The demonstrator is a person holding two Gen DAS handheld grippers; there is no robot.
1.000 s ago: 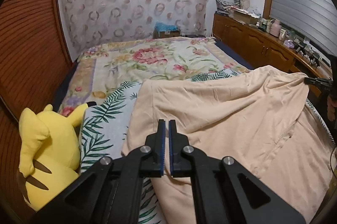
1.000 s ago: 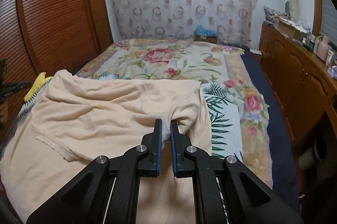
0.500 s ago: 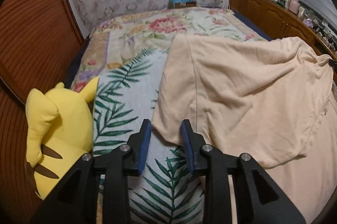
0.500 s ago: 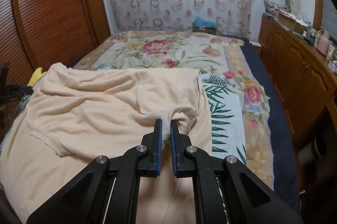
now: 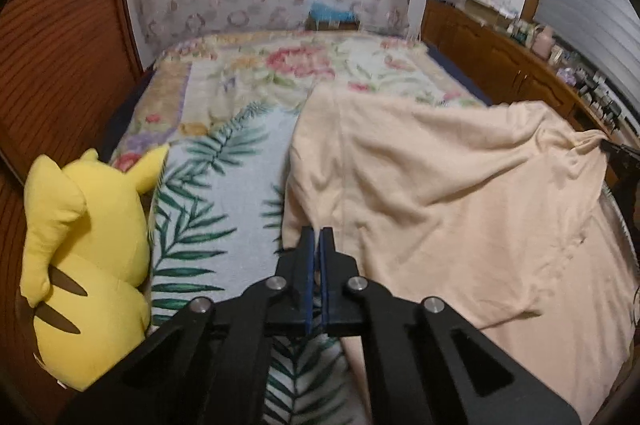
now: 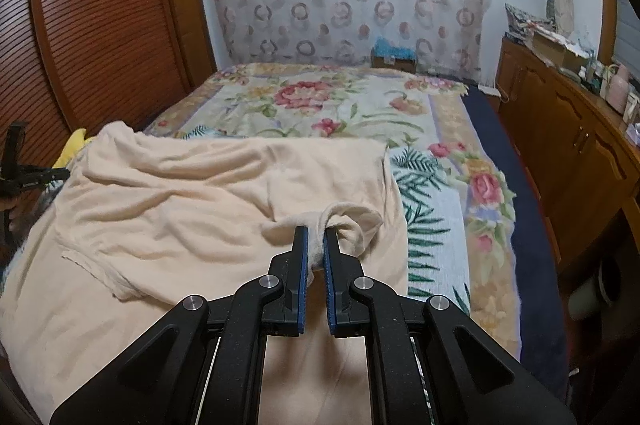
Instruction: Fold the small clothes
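Observation:
A cream T-shirt (image 5: 440, 185) lies rumpled and partly folded over itself on the bed; it also shows in the right wrist view (image 6: 200, 193). My left gripper (image 5: 319, 233) is shut at the shirt's near left edge, pinching the hem. My right gripper (image 6: 316, 237) is shut on a bunched fold of the shirt near its right side and holds it slightly raised. The right gripper's tip shows at the far right edge of the left wrist view (image 5: 618, 151).
The bed (image 6: 320, 105) has a floral and palm-leaf blanket. A yellow plush toy (image 5: 84, 245) sits at the bed's left edge by the wooden louvred wall (image 6: 100, 25). A wooden cabinet (image 6: 560, 129) with clutter runs along the right.
My left gripper opened half a second ago, moved to the shirt's left edge and has shut on it. My right gripper stays shut on its fold, nearly still.

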